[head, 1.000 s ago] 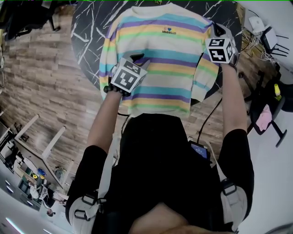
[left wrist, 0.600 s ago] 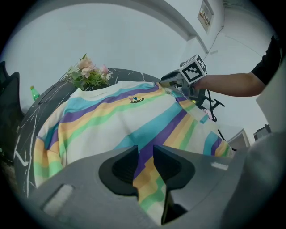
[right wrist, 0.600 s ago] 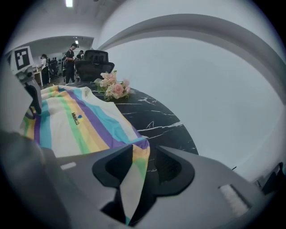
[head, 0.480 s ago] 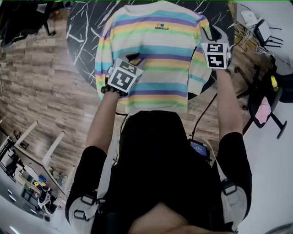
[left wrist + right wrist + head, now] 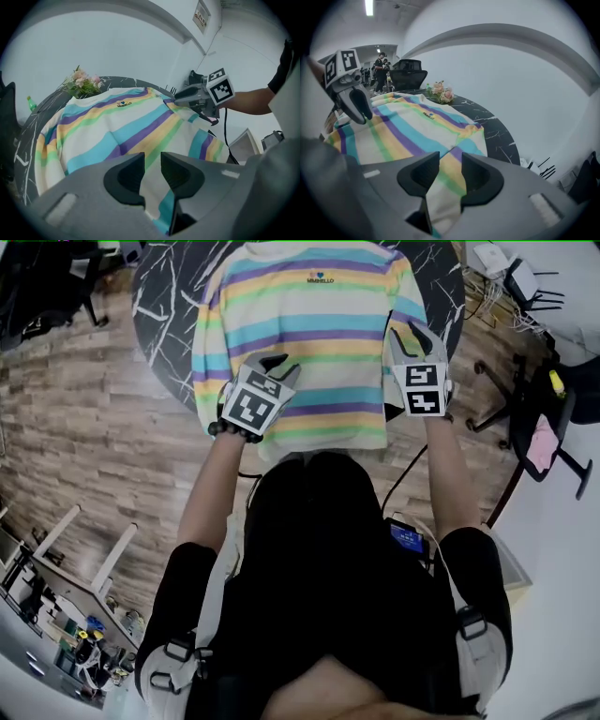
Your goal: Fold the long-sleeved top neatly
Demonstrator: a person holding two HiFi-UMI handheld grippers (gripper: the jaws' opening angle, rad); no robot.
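The long-sleeved top, striped in pastel bands, lies flat and face up on the round black marble table, with its hem toward me. My left gripper hovers over its lower left part. Its jaws stand slightly apart, and only the cloth below shows through the gap. My right gripper is above the right sleeve. Its jaws are parted too, with striped fabric visible beneath them, and I see no pad pressing on cloth. Each gripper appears in the other's view: the right gripper and the left gripper.
A small bunch of flowers and a green bottle stand at the table's far edge. An office chair and people are behind the table. Black chairs and a cable sit to the right, over wooden floor.
Both grippers have drawn back toward the hem. The right one came farthest, from the shoulder down along the sleeve, and its jaws now stand apart. The top itself lies as before.
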